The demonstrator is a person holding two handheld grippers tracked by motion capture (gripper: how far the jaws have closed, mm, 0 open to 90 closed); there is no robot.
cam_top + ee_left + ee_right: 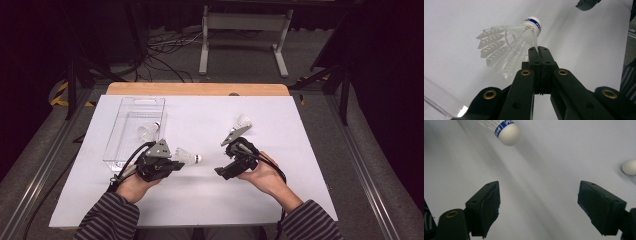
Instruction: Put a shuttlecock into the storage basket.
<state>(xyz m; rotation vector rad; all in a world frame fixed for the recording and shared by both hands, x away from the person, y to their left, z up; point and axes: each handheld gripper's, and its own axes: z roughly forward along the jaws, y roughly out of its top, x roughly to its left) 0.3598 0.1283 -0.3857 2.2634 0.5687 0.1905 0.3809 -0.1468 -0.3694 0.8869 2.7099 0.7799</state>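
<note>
- High view: the left tongs (pixel 176 159) pinch a shuttlecock (pixel 187 158) by its feather skirt, cork tip pointing toward the middle of the white surface (pixel 200 200). They hold it just beside the clear tray (pixel 116 145), which already has one shuttlecock (pixel 149 131) lying in it, so the tray looks like the place it is meant to go. The right tongs (pixel 235 141) sit near the surface's middle, aimed at a third shuttlecock (pixel 243 121) lying loose just beyond them, probably the next pick.
- Left gripper view: the tongs (pixel 539 51) are pressed together on a thin edge of the skirt (pixel 506 50), a light hold that spares the feathers; the cork (pixel 534 22) points away from the camera.
- Right gripper view: the tongs (pixel 537 205) are spread wide with nothing between them, ready to take something. A blue-banded cork (pixel 507 132) lies ahead on the surface, apart from them.
</note>
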